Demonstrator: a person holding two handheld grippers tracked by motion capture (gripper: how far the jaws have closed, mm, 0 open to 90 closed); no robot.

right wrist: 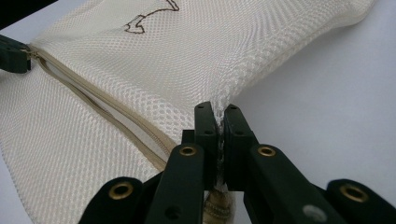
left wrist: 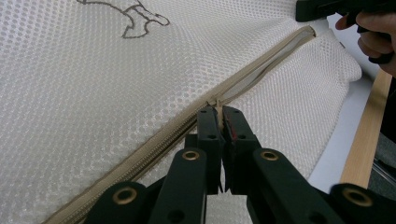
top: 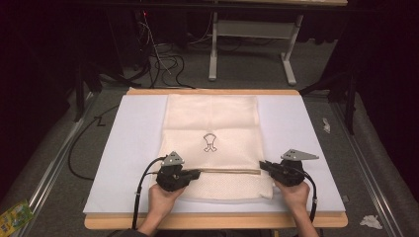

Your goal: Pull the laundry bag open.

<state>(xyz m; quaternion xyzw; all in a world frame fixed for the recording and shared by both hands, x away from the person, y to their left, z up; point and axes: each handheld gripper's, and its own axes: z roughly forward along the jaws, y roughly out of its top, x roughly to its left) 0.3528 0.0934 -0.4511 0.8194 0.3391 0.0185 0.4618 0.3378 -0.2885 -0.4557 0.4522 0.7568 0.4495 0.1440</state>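
A cream mesh bag (top: pixel 212 118) with a small dark logo lies flat on the white sheet (top: pixel 133 143). A beige zipper (top: pixel 230 171) runs across its near end. My left gripper (top: pixel 198 173) points right along the zipper; in the left gripper view it (left wrist: pixel 217 112) is shut on the zipper pull (left wrist: pixel 215 102). Beyond the pull the zipper (left wrist: pixel 266 65) gapes open; behind it the teeth are joined. My right gripper (top: pixel 262 164) points left at the bag's right edge. In the right gripper view it (right wrist: pixel 217 112) is shut on the mesh edge (right wrist: pixel 233 88) at the zipper's end.
The sheet covers a wooden table (top: pixel 222 220) whose front edge runs along the bottom. Behind the table, cables (top: pixel 163 64) and a white desk frame (top: pixel 289 61) stand on the carpet. A green packet (top: pixel 12 217) and crumpled paper (top: pixel 370 221) lie on the floor.
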